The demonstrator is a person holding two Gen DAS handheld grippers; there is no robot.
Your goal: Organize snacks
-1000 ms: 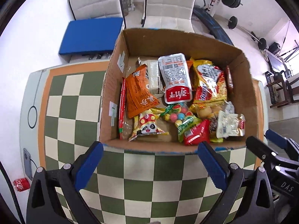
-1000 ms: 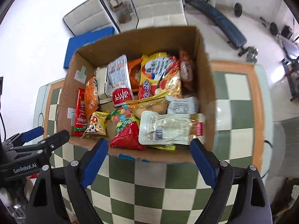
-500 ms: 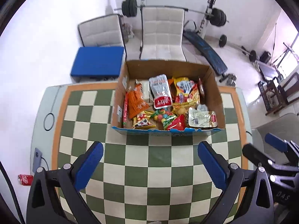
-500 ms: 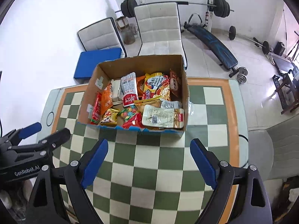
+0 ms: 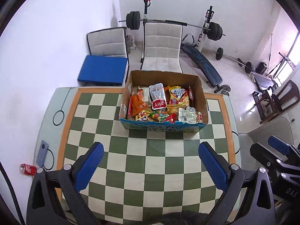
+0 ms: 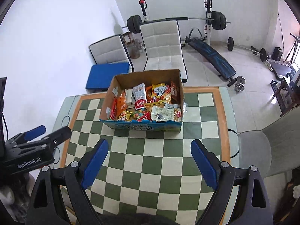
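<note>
the print on the snack packets (image 5: 157,99) in the cardboard box (image 5: 203,101) is too small to read.

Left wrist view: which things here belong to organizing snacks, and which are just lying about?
Belongs to the job:
cardboard box
snack packets filling it
checkered table under the box
left gripper and right gripper, both open and empty

Just lying about:
red soda can
phone
blue cushion
white chair
weight bench

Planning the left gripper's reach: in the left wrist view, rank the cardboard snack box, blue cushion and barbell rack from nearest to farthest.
From the left gripper:
1. Cardboard snack box, straight ahead on the table.
2. Blue cushion, beyond the table, ahead-left.
3. Barbell rack, against the far wall.
</note>
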